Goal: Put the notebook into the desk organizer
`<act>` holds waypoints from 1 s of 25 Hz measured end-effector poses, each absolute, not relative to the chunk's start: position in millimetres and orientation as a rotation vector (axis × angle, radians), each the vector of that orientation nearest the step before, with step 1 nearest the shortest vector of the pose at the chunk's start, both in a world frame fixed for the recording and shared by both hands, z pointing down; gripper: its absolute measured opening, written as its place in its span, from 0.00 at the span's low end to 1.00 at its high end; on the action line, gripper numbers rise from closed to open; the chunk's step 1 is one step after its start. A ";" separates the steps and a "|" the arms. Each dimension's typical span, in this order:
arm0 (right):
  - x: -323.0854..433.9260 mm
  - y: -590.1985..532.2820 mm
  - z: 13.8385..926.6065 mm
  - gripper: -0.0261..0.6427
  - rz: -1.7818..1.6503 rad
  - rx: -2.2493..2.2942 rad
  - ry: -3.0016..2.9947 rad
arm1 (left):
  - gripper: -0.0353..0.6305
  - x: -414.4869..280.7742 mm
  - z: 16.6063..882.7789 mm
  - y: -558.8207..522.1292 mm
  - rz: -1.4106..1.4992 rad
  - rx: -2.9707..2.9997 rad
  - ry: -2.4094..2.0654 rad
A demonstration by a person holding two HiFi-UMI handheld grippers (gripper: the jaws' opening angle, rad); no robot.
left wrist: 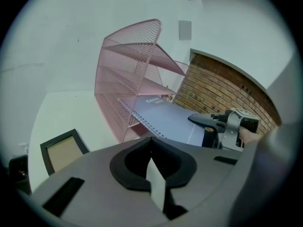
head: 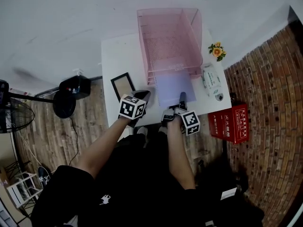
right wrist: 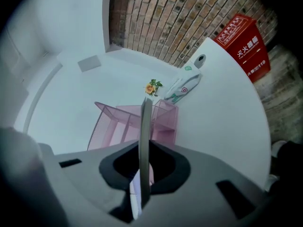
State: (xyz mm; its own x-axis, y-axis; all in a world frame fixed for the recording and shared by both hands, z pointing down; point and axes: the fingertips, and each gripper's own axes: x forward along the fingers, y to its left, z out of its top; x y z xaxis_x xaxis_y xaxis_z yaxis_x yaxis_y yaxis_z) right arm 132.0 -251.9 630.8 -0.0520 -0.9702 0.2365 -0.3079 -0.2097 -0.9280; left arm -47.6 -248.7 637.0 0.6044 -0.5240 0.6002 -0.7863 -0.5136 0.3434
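Observation:
A lavender spiral notebook [head: 174, 89] lies at the mouth of the pink mesh desk organizer [head: 168, 37], its far end inside the lowest tier. My right gripper [head: 181, 103] is shut on the notebook's near edge. In the right gripper view the notebook [right wrist: 146, 136] runs edge-on between the jaws toward the organizer [right wrist: 163, 122]. My left gripper [head: 142, 97] hovers left of the notebook, jaws shut with nothing in them. The left gripper view shows its closed jaws [left wrist: 152, 143], the notebook [left wrist: 175, 119], the organizer [left wrist: 125, 79] and the right gripper [left wrist: 208, 123].
A black picture frame [head: 124, 85] lies on the white table [head: 116, 56] left of the organizer. A white packet [head: 211, 82] and a small flower [head: 217, 51] sit at the right. On the floor stand a red box [head: 232, 122] and a black device [head: 71, 91].

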 end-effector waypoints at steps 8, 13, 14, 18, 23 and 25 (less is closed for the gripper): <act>124.4 -277.0 641.9 0.09 -1.377 -1.526 1.356 | 0.26 -32.0 629.0 -237.3 0.579 2.288 -1.024; 123.5 -287.7 648.7 0.09 -1.432 -1.506 1.363 | 0.35 -16.9 634.6 -231.0 0.591 2.269 -1.003; 123.2 -289.5 650.3 0.09 -1.443 -1.500 1.355 | 0.37 -14.2 635.3 -229.2 0.588 2.266 -0.997; 120.7 -296.1 653.1 0.09 -1.473 -1.480 1.354 | 0.43 -7.3 641.6 -219.6 0.675 2.294 -0.988; 117.8 -303.0 653.3 0.09 -1.506 -1.448 1.370 | 0.43 0.2 651.7 -224.6 0.827 2.336 -1.031; 116.2 -305.2 653.0 0.09 -1.517 -1.437 1.383 | 0.35 3.2 655.0 -229.3 0.875 2.354 -1.065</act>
State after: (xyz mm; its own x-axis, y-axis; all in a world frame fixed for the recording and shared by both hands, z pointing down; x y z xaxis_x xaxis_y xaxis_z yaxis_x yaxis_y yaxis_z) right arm 116.2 -305.2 653.0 -0.2114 -0.9306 0.2989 -0.2116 -0.2550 -0.9435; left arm 3.2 -229.3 655.0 0.5109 -0.5163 0.6873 -0.7742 -0.6238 0.1070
